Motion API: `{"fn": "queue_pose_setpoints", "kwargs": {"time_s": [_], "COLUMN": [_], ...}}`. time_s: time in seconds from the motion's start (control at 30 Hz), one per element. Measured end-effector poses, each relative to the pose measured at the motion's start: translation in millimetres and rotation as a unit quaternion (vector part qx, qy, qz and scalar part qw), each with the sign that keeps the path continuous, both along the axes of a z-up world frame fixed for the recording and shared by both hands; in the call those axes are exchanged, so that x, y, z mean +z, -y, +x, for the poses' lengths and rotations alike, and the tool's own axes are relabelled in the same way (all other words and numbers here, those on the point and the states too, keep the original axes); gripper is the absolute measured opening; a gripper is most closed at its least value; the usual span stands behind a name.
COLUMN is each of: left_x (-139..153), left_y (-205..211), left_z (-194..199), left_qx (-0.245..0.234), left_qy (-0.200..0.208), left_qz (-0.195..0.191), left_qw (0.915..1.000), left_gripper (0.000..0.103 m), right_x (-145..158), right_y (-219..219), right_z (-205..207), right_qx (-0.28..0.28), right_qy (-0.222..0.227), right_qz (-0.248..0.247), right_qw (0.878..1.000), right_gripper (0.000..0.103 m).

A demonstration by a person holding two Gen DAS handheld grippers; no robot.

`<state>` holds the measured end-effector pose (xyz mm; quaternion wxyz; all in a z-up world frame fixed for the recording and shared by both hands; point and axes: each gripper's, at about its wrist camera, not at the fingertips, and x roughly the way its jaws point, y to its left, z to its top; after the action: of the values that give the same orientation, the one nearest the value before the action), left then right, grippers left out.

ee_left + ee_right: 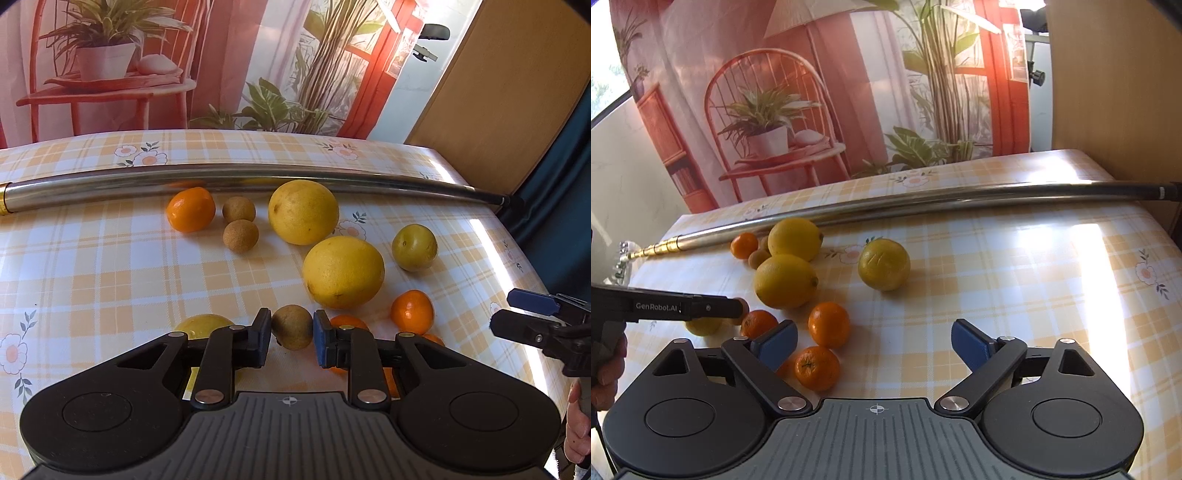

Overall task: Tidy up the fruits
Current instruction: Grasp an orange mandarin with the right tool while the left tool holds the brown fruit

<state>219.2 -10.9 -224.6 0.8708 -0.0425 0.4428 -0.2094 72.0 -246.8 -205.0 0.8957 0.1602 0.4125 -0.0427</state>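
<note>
My left gripper [291,334] has its fingers narrowed around a brown fruit [292,326] on the counter [110,266], contact unclear, so I close gently and lift straight; my right gripper [874,345] hangs wide open, empty, beside the oranges [829,324].

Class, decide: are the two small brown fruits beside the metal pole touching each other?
Apart. The left wrist view shows tablecloth between the two brown fruits.

black left gripper [291,334] with blue-padded fingers [322,341], silver pivot screws, ribbed grey body, white "genrobot.ai" lettering
</note>
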Motion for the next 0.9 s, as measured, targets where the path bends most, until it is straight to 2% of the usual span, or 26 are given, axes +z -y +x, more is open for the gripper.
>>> {"fn": "queue_pose_setpoints", "kwargs": {"time_s": [0.17, 0.5, 0.9], "left_x": [4, 16, 28], "left_y": [-2, 1, -8], "left_z": [-5, -28, -61], "left_qx": [0.0, -0.015, -0.012], "left_qy": [0.014, 0.048, 0.068], "left_qz": [-0.001, 0.018, 0.008], "left_qw": [0.9999, 0.9986, 0.9976], "left_gripper": [0.026, 0.026, 0.026], "right_x": [-21, -23, -29], "right_y": [-14, -35, -33], "right_z": [12, 15, 15], "right_qx": [0.029, 0.076, 0.071], "right_qy": [-0.028, -0.02, -0.019], "right_qz": [0.006, 0.018, 0.061], "right_qw": [0.999, 0.997, 0.995], "right_gripper": [0.06, 0.049, 0.039]}}
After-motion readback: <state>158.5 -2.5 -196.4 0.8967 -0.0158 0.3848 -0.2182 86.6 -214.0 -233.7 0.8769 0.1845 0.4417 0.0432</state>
